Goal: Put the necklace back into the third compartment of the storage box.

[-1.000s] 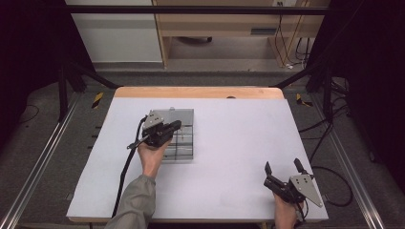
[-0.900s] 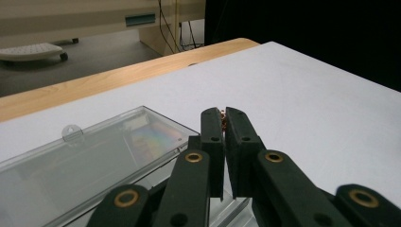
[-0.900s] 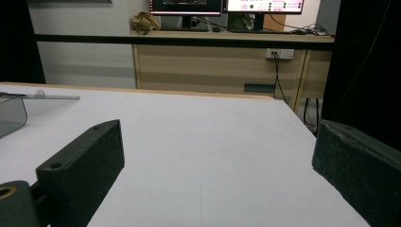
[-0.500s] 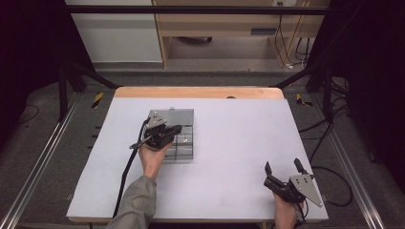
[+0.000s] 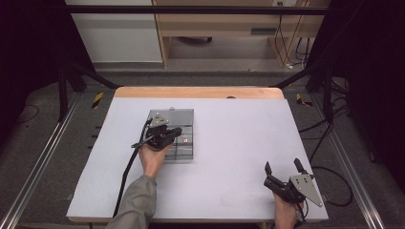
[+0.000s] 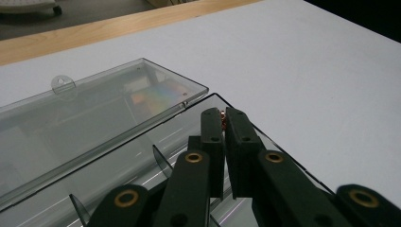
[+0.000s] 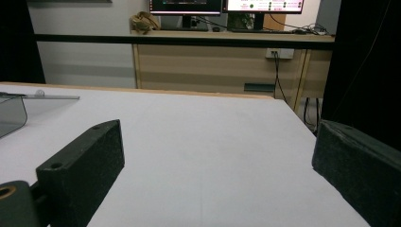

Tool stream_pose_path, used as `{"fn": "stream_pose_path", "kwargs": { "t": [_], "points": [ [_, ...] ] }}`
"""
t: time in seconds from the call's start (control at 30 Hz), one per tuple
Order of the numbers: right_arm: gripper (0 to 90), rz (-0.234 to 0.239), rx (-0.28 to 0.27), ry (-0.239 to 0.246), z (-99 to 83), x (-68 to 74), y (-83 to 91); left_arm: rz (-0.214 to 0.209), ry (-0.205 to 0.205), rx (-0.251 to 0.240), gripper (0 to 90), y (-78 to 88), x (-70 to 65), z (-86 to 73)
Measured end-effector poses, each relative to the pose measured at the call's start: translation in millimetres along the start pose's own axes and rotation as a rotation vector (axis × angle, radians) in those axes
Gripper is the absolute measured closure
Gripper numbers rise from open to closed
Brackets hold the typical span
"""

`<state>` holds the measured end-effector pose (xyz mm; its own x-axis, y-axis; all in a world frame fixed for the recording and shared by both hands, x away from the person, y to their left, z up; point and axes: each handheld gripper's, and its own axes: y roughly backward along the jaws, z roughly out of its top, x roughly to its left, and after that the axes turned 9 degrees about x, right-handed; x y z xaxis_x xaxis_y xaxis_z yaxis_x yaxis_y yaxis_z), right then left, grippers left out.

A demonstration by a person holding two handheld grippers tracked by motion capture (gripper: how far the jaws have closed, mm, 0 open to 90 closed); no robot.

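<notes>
Left tongs (image 6: 223,124) pinch a tiny copper-coloured part (image 6: 222,119) at the tips, over the far corner compartment of the clear plastic organizer box (image 5: 184,143), lid (image 6: 85,118) open. Part looks light, stiff, easily dropped: grip at its middle, keep squeeze gentle. Right tongs (image 5: 282,168) spread, empty, low over the white tabletop (image 5: 239,133) near the person's edge

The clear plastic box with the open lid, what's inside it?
Inside the clear plastic compartment box are dividers and a small red thing. The left gripper pinches a tiny coppery piece. The hand hides some compartments.
</notes>
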<state>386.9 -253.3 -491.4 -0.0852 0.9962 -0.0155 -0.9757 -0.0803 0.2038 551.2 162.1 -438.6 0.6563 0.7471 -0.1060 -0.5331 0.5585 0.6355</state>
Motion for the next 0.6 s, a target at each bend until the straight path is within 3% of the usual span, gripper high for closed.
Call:
{"fn": "stream_pose_path", "kwargs": {
  "t": [0.37, 0.6],
  "points": [
    [3.7, 0.001, 0.0, 0.001, 0.0, 0.0, 0.0, -0.026, 0.037, 0.069, 85.6, -9.3, 2.1, -2.4],
    [3.8, 0.0, 0.0, 0.002, 0.0, 0.0, -0.1, -0.009, 0.039, 0.107, 85.6, -12.5, 1.4, -2.5]
  ]
}}
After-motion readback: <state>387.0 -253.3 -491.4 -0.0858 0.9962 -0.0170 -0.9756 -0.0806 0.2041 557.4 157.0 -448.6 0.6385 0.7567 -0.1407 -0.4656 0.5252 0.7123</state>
